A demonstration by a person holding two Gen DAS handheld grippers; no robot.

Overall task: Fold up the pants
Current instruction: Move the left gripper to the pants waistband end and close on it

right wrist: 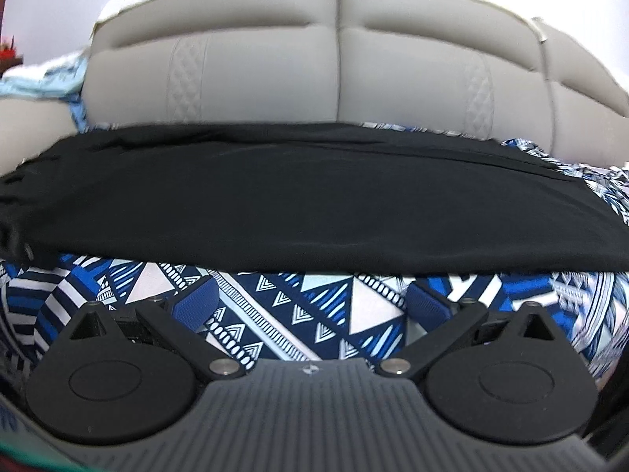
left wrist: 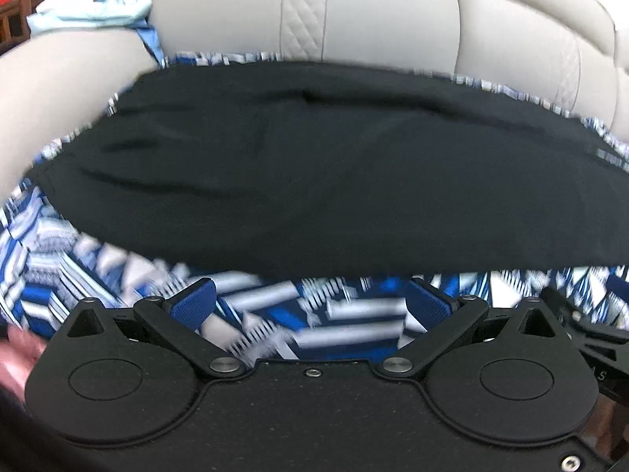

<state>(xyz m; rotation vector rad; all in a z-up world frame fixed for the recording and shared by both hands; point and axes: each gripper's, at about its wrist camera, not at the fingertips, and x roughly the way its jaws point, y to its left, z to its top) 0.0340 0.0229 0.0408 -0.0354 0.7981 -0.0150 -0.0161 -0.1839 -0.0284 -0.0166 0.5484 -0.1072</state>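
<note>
Black pants (left wrist: 314, 173) lie flat across a blue and white patterned cover (left wrist: 275, 314) on a sofa seat; they also show in the right wrist view (right wrist: 298, 200). My left gripper (left wrist: 314, 295) is open and empty, its blue pads (left wrist: 196, 299) just short of the pants' near edge. My right gripper (right wrist: 310, 299) is open and empty too, its pads (right wrist: 198, 299) over the patterned cover (right wrist: 298, 306) just short of the near edge. A button shows at the pants' left end (right wrist: 28, 251).
The grey sofa backrest (left wrist: 354, 11) (right wrist: 334, 70) rises behind the pants. A light blue garment (left wrist: 98, 4) (right wrist: 47, 74) lies on the sofa arm at the left. Wooden furniture (left wrist: 15, 8) stands far left.
</note>
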